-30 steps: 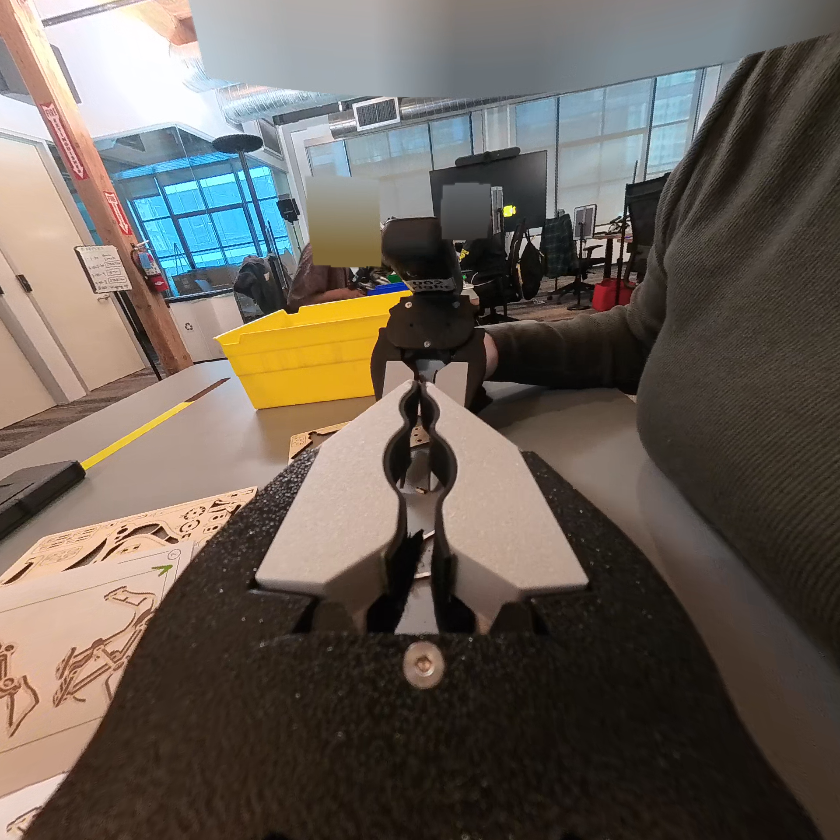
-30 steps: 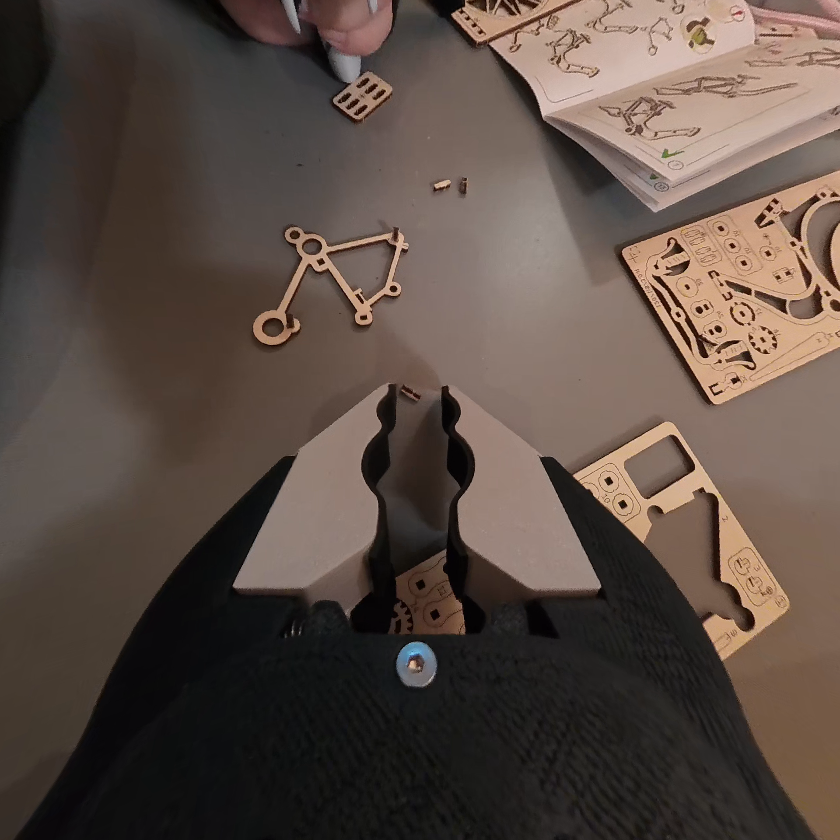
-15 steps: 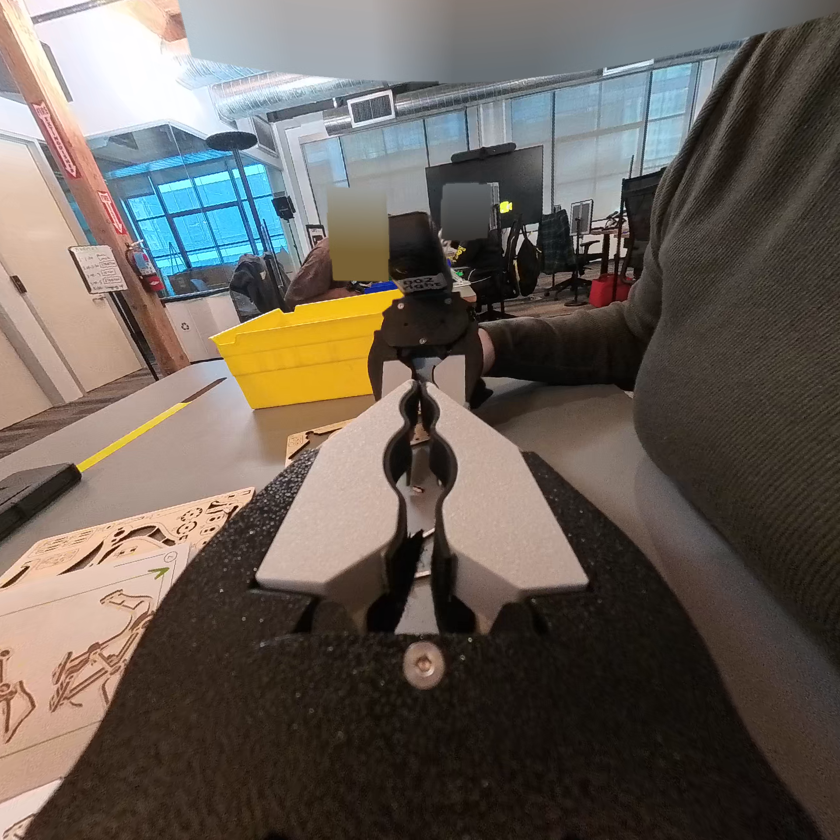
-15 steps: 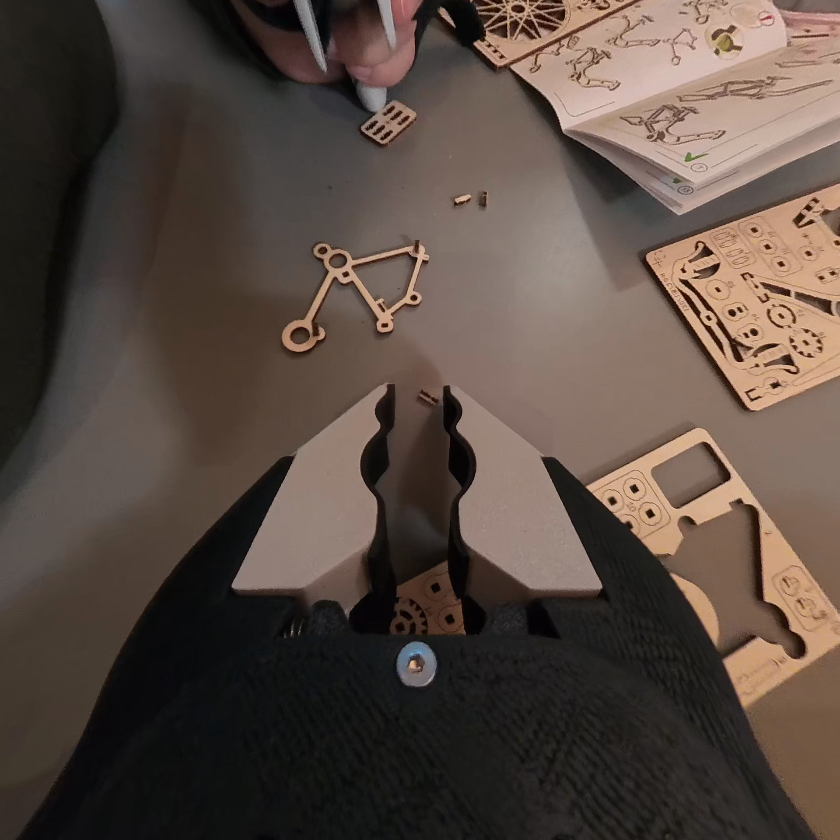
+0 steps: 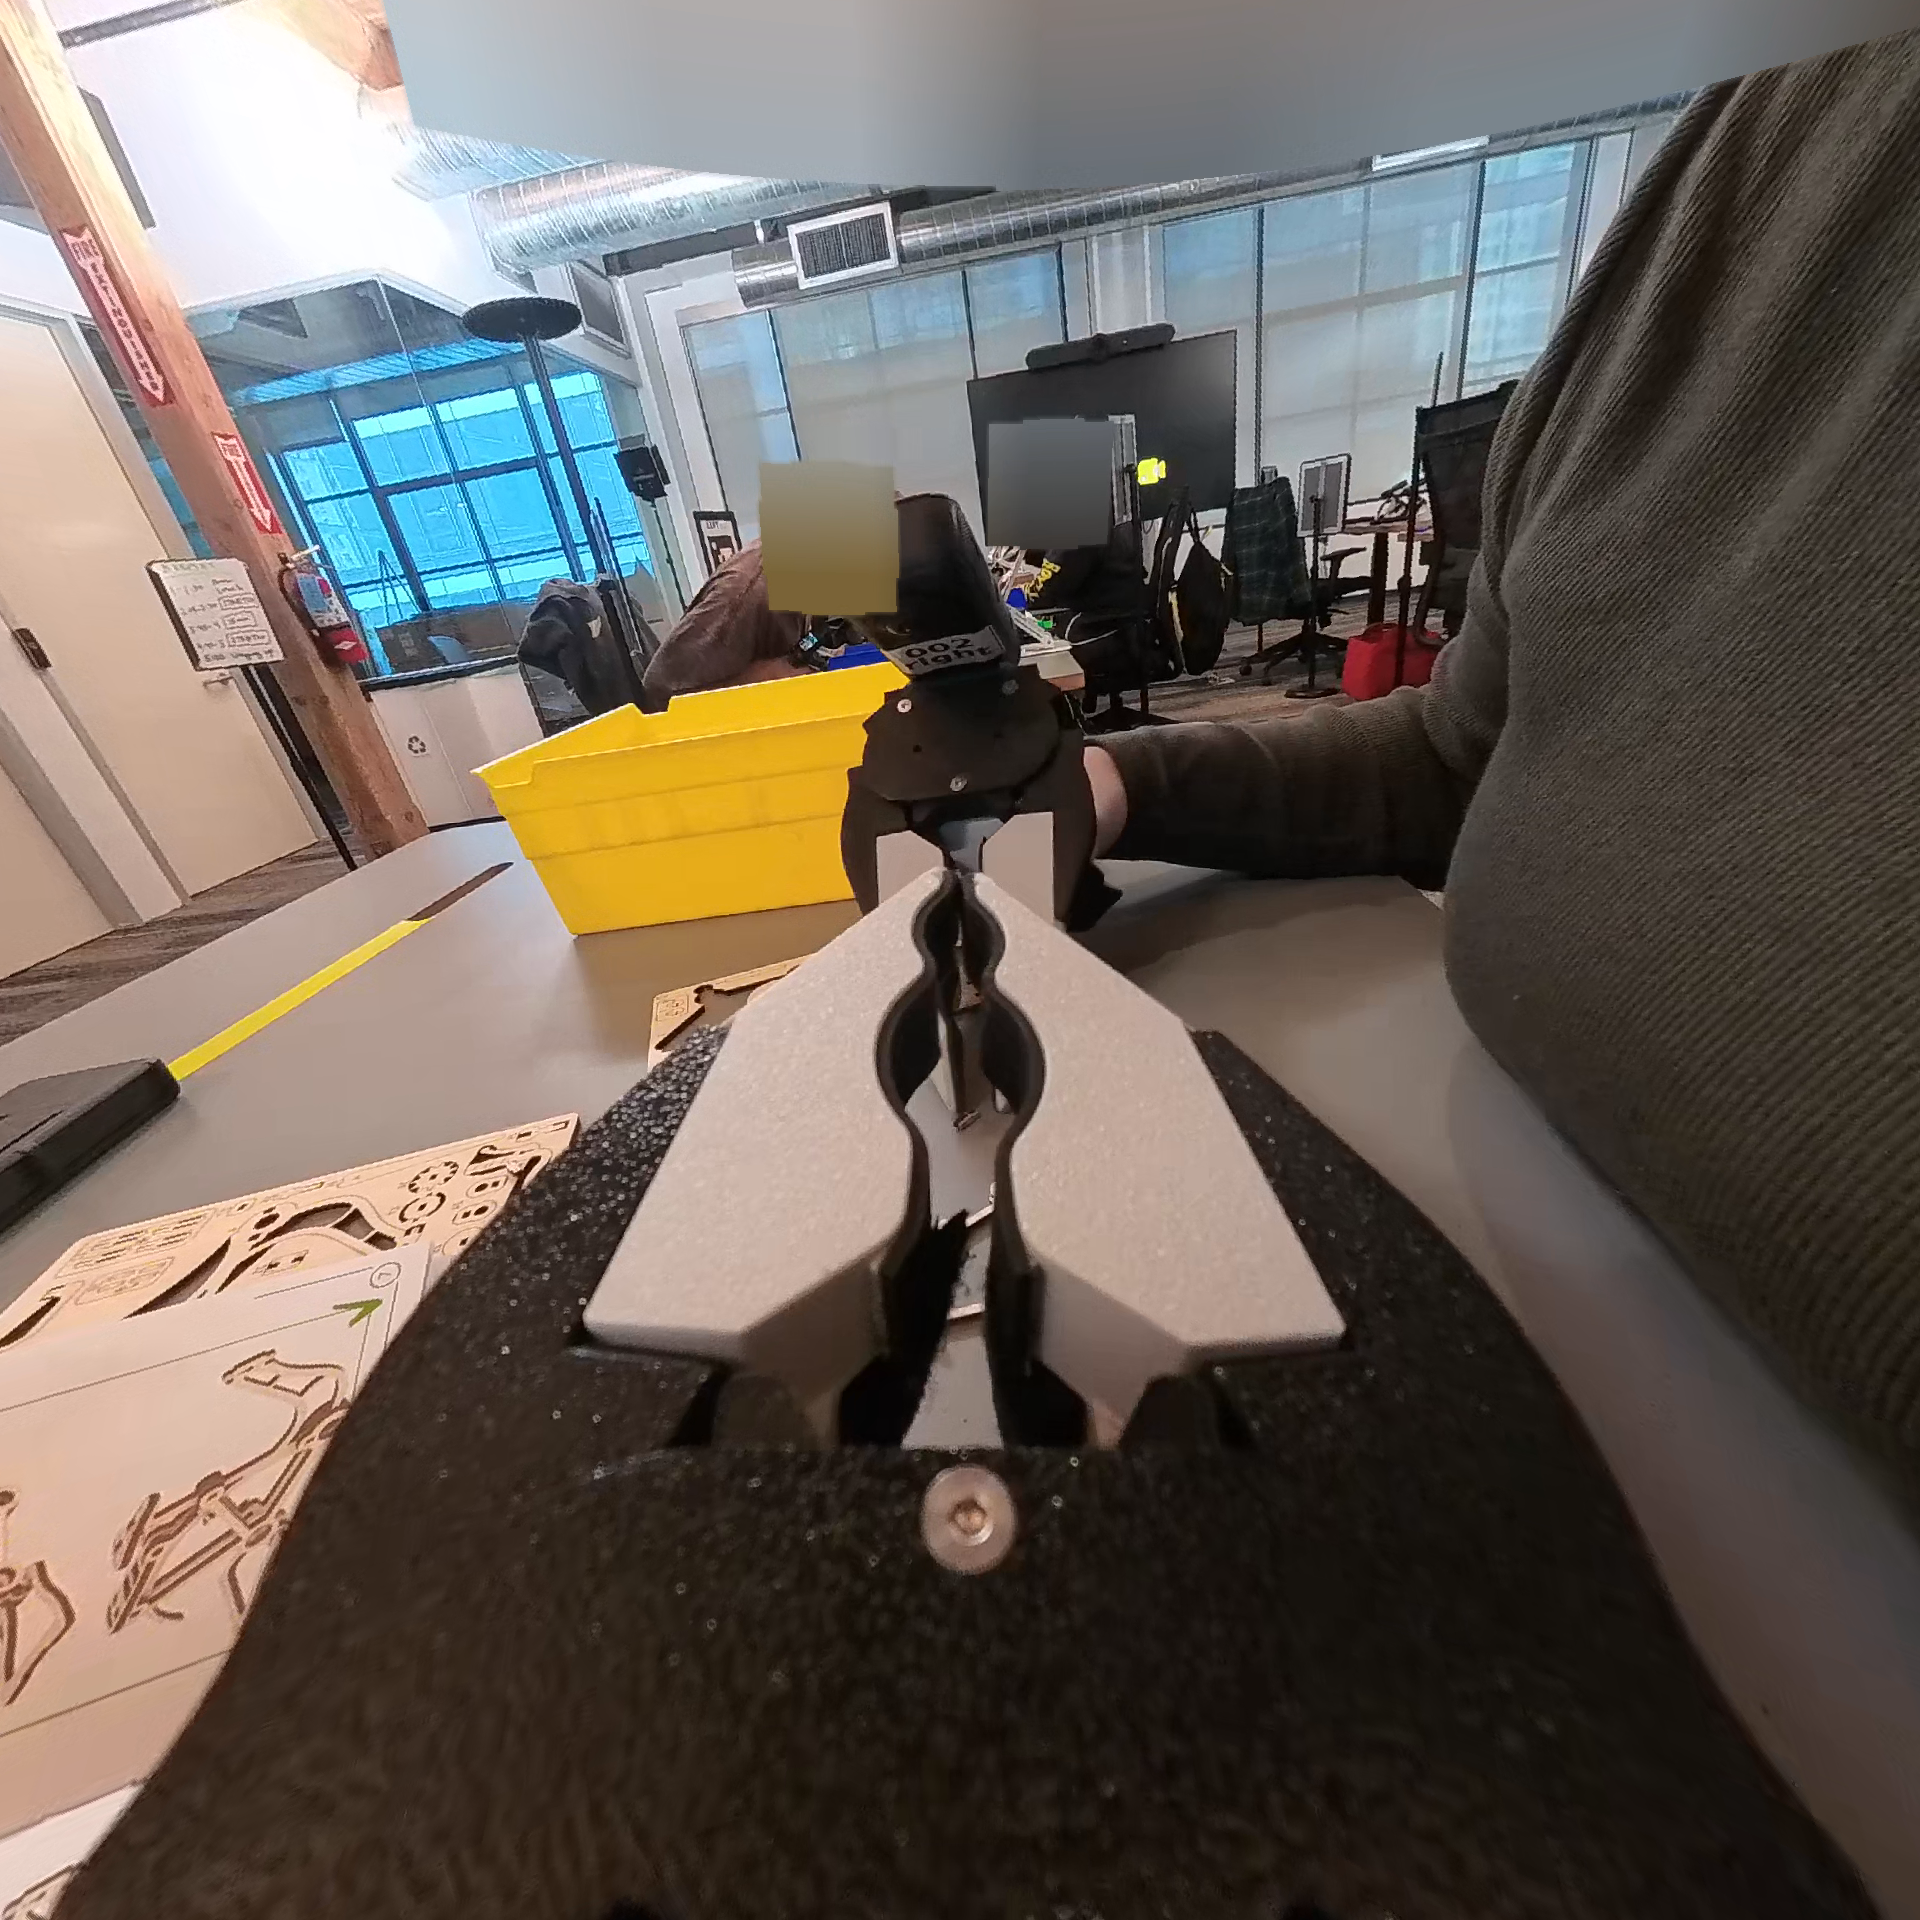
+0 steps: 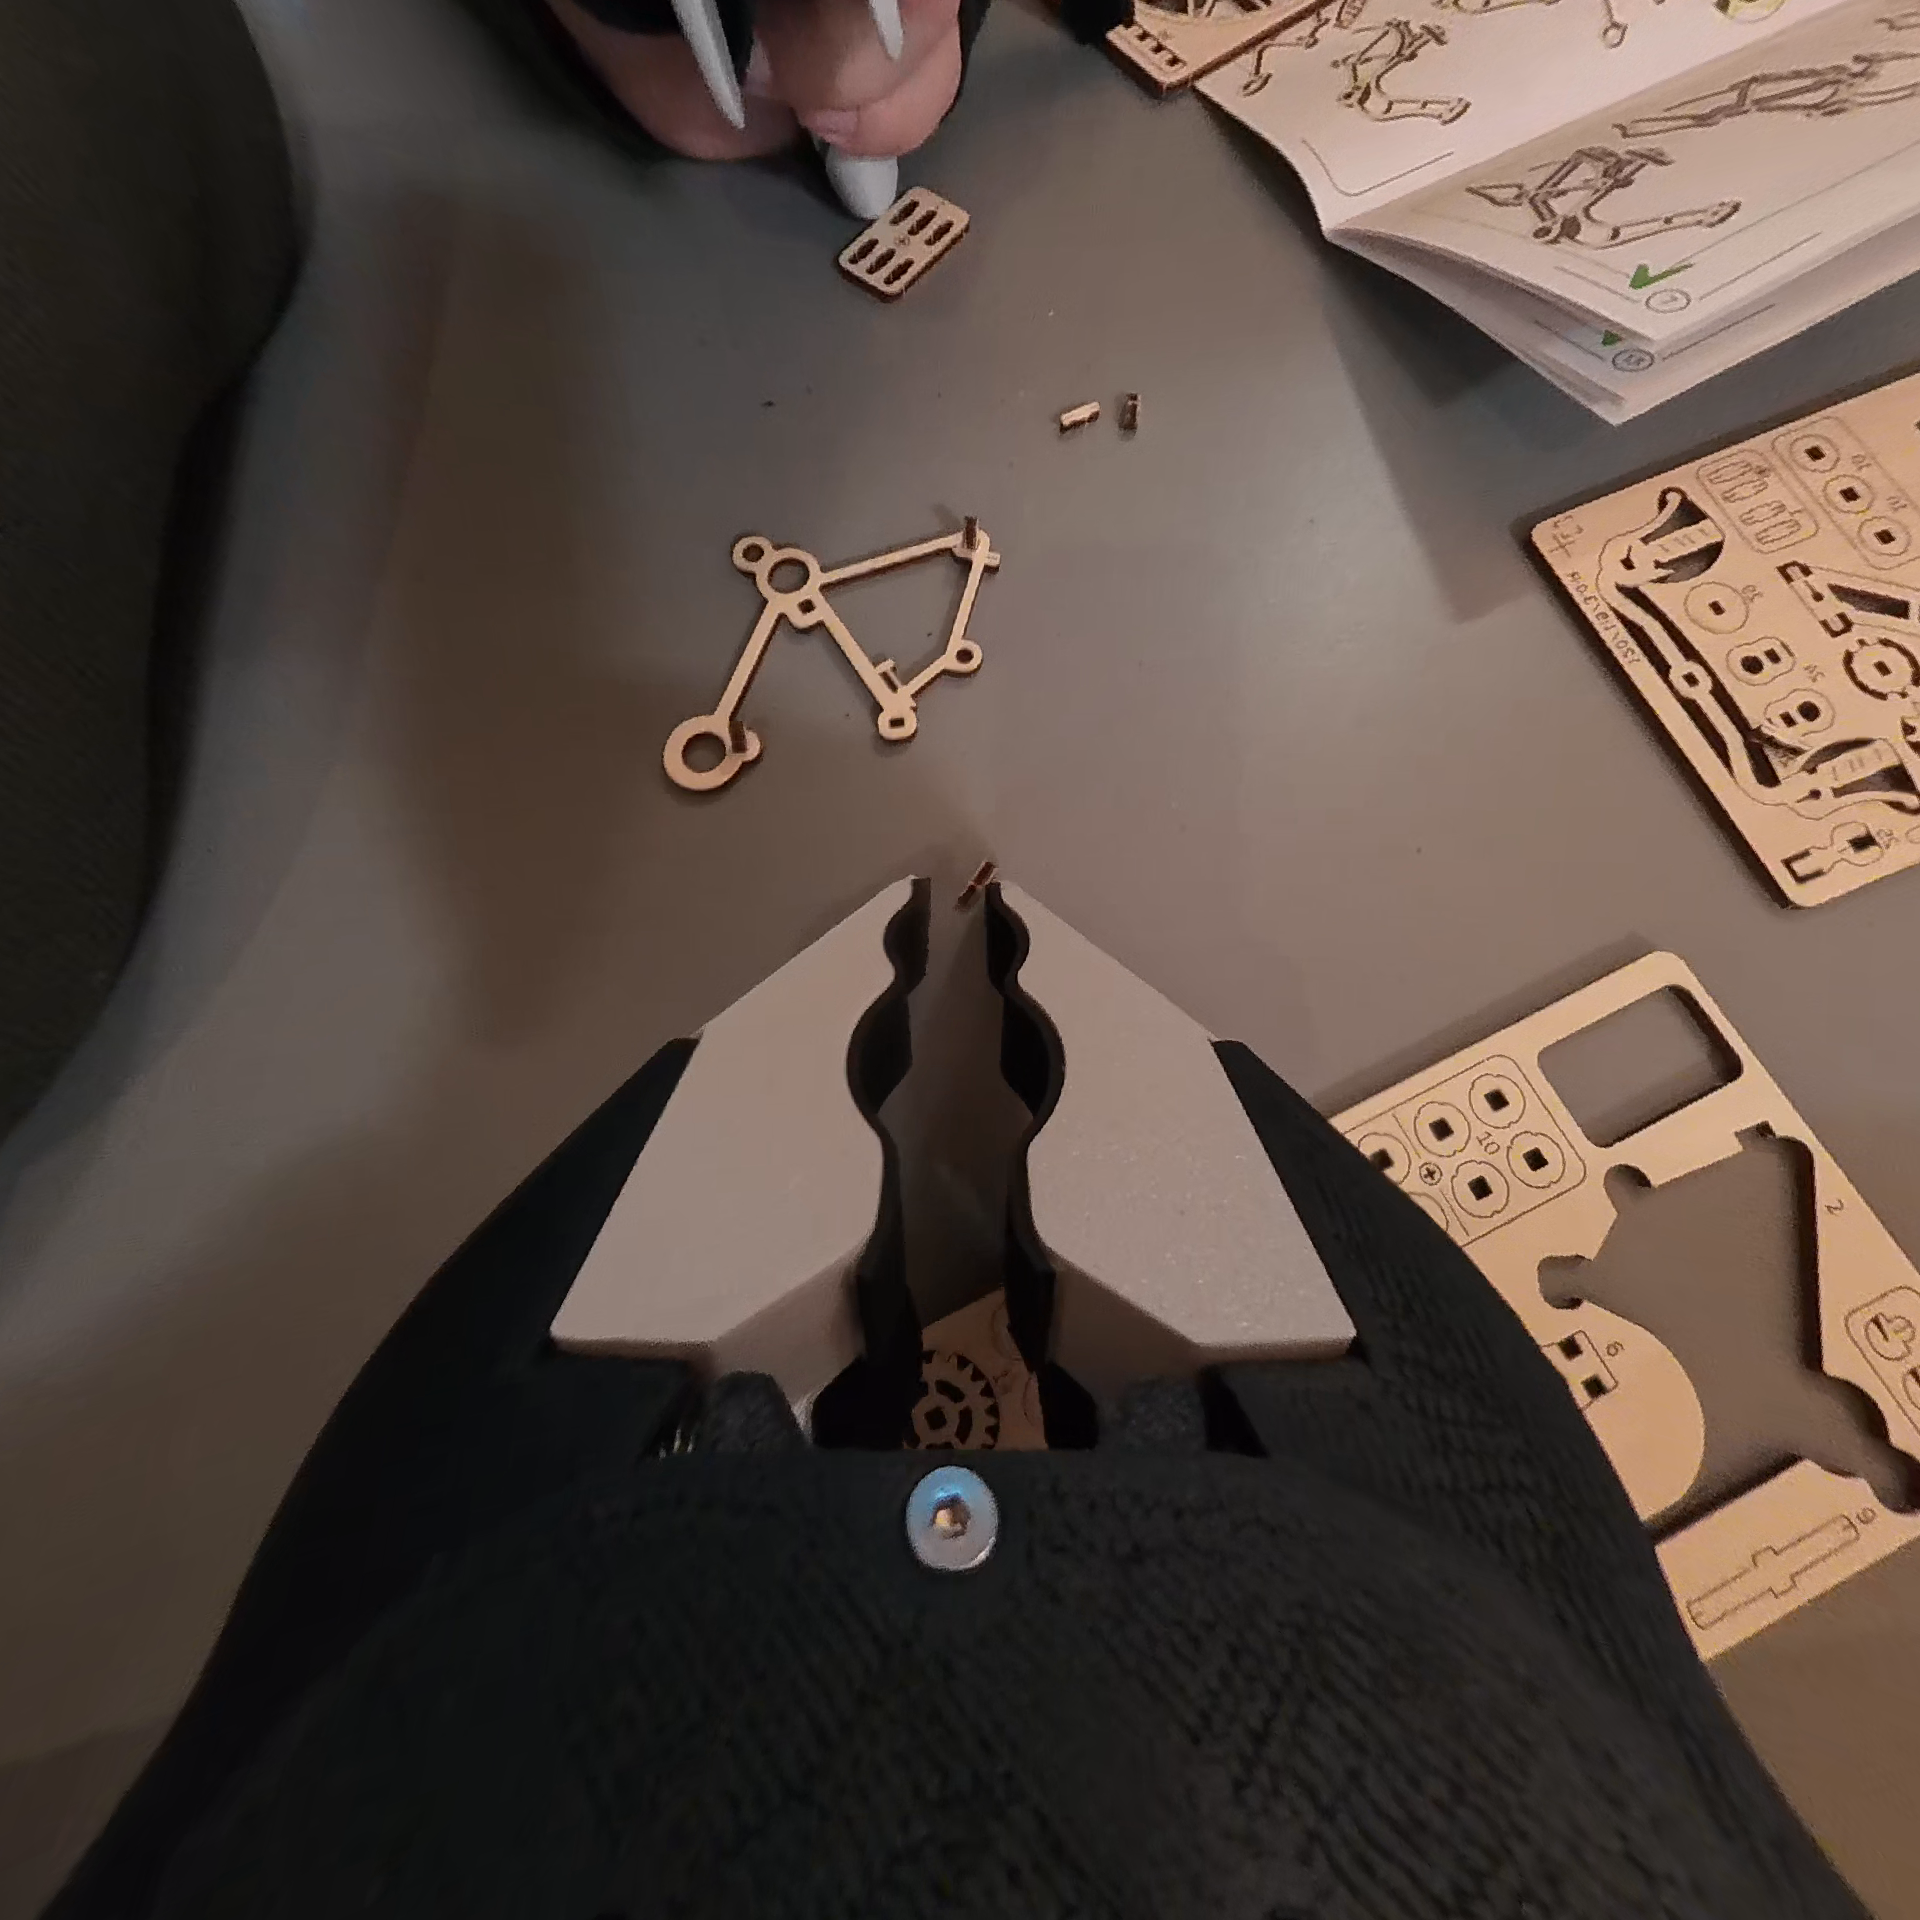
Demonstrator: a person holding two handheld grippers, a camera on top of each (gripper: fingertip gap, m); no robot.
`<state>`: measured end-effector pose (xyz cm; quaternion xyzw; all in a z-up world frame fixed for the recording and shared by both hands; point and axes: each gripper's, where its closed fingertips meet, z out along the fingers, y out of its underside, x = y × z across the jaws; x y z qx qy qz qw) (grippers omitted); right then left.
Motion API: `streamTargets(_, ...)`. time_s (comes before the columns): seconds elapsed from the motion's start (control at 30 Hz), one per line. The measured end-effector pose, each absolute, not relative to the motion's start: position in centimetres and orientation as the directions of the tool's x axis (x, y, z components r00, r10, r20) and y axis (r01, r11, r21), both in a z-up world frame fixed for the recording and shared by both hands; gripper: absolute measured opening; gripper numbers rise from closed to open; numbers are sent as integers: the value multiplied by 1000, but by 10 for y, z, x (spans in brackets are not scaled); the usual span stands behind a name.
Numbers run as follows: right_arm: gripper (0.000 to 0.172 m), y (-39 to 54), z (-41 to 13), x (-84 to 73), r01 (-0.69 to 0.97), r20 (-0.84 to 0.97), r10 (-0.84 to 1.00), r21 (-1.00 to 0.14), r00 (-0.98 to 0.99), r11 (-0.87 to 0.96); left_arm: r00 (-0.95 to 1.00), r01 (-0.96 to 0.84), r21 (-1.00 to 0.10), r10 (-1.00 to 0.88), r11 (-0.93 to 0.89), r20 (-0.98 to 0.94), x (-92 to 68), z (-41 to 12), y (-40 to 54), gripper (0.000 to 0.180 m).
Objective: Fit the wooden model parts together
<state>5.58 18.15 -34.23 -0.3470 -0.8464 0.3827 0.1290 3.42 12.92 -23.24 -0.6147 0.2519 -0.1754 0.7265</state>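
My right gripper (image 6: 951, 909) points down at the grey table (image 6: 1299, 748). Its jaws stand narrowly apart around a tiny wooden peg (image 6: 977, 883). The peg leans at the right fingertip (image 6: 1003, 920), with a gap to the left one, so nothing is gripped. A flat wooden frame piece (image 6: 894, 561) lies just beyond. My left gripper (image 5: 956, 881) is shut with nothing visible between its tips. In the right wrist view its white tip (image 6: 862, 187) rests beside a small slotted wooden plate (image 6: 904, 244). The right gripper's black body (image 5: 961, 743) faces the left wrist view.
Two more tiny pegs (image 6: 1081, 416) lie past the frame. An open instruction booklet (image 6: 1558, 208) and punched wooden sheets (image 6: 1714, 644) (image 6: 1662, 1299) lie on the right. A yellow bin (image 5: 675, 810) stands behind. A person's sleeve (image 5: 1662, 831) is close on the right. Across from one pair of fingers to the other is roughly 12 centimeters. The left tips stand about 12 centimeters off the small slotted wooden plate (image 6: 904, 244).
My right jaws have narrowed around the tiny peg, which now tilts against the right fingertip. The left gripper stays shut and has hardly moved.
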Motion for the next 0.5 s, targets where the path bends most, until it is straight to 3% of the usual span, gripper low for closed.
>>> streamTargets(0.37,1,186,-341,48,452,42,707,-741,-706,496,808,-72,-981,-566,182,-164,36,-234,129,0)
streamTargets(0.5,0,174,-323,37,374,56,718,-824,-694,426,814,-110,-978,-549,179,-192,37,-237,131,0)
